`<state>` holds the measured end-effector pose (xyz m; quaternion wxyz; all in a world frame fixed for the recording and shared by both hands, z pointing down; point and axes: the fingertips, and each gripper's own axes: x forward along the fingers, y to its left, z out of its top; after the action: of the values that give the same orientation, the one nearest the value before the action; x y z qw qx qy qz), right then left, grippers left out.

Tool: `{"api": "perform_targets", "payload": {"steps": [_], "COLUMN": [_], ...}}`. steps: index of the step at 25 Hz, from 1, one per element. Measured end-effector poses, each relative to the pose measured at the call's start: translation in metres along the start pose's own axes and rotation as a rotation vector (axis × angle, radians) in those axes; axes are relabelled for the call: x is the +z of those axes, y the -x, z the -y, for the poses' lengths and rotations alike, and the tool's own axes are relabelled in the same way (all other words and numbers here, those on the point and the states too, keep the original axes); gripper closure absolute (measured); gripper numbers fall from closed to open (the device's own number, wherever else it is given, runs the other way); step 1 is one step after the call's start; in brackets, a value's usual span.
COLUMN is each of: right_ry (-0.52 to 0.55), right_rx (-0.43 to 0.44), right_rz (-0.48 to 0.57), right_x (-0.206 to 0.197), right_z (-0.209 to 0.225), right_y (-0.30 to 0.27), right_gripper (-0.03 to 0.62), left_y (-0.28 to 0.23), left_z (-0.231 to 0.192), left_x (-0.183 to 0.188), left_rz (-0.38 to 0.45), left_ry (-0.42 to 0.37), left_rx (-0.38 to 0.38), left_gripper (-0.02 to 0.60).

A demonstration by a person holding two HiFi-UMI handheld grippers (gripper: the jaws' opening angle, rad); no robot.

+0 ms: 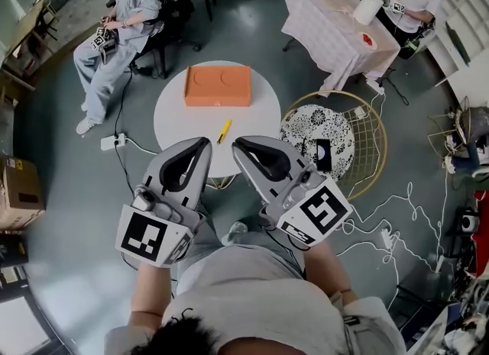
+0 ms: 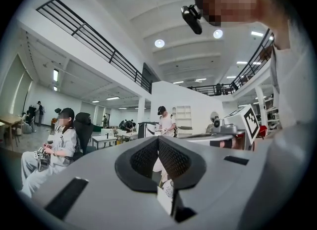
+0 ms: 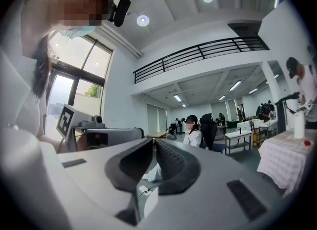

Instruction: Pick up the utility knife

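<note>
Two grippers: I am holding both above the near edge of the table (image 1: 172,121).
Left gripper (image 1: 205,143): I am holding its jaws together, with nothing between them.
Right gripper (image 1: 237,143): I am holding its jaws together too, empty.
Knife (image 1: 223,130): it is lying on the table, near the box (image 1: 218,86), just beyond both jaw tips.

knife (image 1: 224,130): yellow plastic | table (image 1: 176,117): smooth matt white | box (image 1: 218,86): matt orange | basket (image 1: 384,143): gold metal wire | upper-right tablecloth (image 1: 328,33): cloth | floor (image 1: 76,216): smooth, slight sheen
</note>
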<state>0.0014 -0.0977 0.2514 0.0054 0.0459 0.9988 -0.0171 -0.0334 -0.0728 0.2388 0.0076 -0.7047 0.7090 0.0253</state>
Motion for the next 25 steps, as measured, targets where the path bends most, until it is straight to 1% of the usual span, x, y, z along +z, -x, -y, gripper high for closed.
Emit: {"api": "perform_targets", "payload": {"steps": [2,4,7,13,16,18,20,25], "right_ry": [-0.002,-0.008,-0.021,-0.055,-0.072,-0.085,-0.099,-0.144], "right_rx": [-0.022,-0.060,-0.138,-0.292,-0.373,-0.421,-0.471,-0.619], "right_rz": [-0.003,-0.009,-0.025,-0.032,-0.040,-0.047,-0.056,-0.079], "right_x": [-0.001,-0.003,-0.009,-0.013,-0.018,-0.023,-0.030,-0.053], "right_z": [0.012,0.027,0.047,0.076,0.092,0.101,0.109,0.129], "right_y": [-0.011,-0.026,-0.046,-0.070,-0.088,-0.098,-0.106,-0.117], "right_gripper": [0.579,0.576,0.572,0.569,0.569,0.566,0.565,0.560], "left_y": [-0.010,-0.023,-0.043,-0.071,-0.085,-0.094,-0.101,-0.113], "left_z": [-0.012,-0.029,-0.052,-0.080,-0.101,-0.113,-0.123,-0.142], "left_x": [-0.003,-0.006,-0.011,-0.009,-0.010,-0.012,-0.017,-0.027], "left_rz": [-0.004,-0.012,-0.024,-0.054,-0.050,-0.047,-0.064,-0.087], "left_ry": [0.005,0.010,0.019,0.006,0.024,0.035,0.034,0.041], "left_rx": [-0.020,-0.055,-0.130,-0.263,-0.333,-0.378,-0.418,-0.515], "left_gripper": [0.571,0.571,0.571,0.571,0.571,0.571,0.571,0.571]}}
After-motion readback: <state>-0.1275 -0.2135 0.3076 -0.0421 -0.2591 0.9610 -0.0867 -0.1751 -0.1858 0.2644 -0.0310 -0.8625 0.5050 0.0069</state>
